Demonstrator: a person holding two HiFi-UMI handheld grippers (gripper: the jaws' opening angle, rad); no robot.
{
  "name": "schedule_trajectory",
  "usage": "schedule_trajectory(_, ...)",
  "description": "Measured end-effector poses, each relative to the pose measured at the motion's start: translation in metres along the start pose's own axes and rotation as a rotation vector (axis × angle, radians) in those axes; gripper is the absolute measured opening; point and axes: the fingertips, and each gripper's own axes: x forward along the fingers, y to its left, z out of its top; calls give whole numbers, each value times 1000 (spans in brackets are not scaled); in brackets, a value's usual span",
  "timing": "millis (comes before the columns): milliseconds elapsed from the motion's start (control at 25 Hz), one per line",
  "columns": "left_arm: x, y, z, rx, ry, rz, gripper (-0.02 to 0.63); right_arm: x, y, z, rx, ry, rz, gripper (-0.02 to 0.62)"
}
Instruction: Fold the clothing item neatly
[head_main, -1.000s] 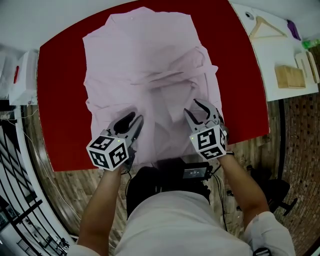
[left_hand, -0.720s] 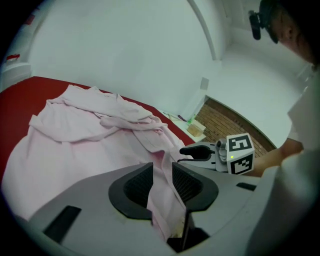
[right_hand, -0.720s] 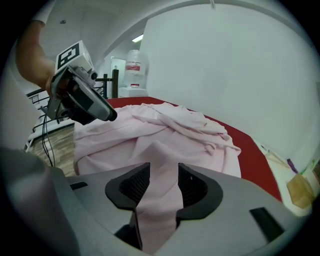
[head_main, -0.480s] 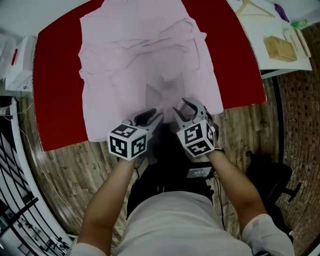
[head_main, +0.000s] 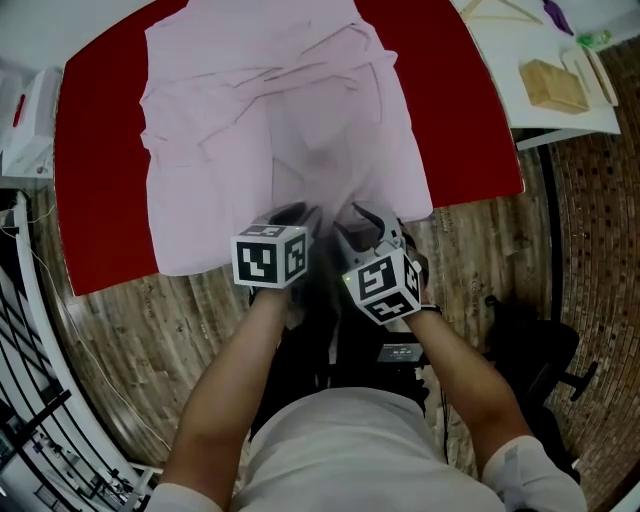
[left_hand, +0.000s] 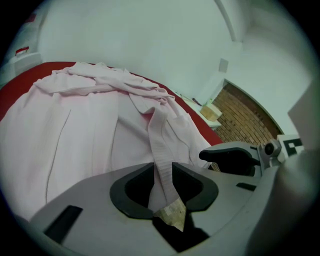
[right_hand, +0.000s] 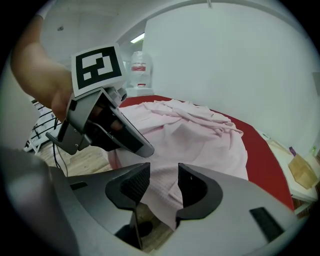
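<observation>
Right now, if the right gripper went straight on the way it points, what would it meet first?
The pink shirt: its near edge lies between the parted jaws of the right gripper, though whether it touches them is unclear.

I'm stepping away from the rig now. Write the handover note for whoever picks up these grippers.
Left gripper: shut on a narrow strip of the pink shirt.
Right gripper: jaws apart, the shirt's near edge between them, no pinch visible.
Shirt: lying rumpled on the red table, its near edge at the table's front.
Done: no neat fold yet.
Left: smooth it flat, then fold the sleeves and body.
</observation>
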Motion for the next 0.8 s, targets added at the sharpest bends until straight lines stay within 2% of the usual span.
schedule_trajectory(120,3,-1,-1,-4,24,1,103,1,-2,-2,-6,-5,6,179)
schedule_trajectory(200,6,-4,-5,8,49,-18,38,1,-2,-2,-8,-8,8,179)
schedule_trajectory(280,6,-6,-7,-7,50,-48,20,0,-2,-1,-8,-13,9,179)
schedule_trajectory(520,-19,-6,-7,-132,-42,-136,17,-5,-3,-4,-17,-16,9,179)
schedule_trajectory(680,-32,-7,-7,-167,-99,-150,17,-5,-1,-14,-48,10,14,179)
schedule_trajectory(800,-37,-11,-13,-172,-112,-164,17,-4,-1,-25,-56,42,13,179)
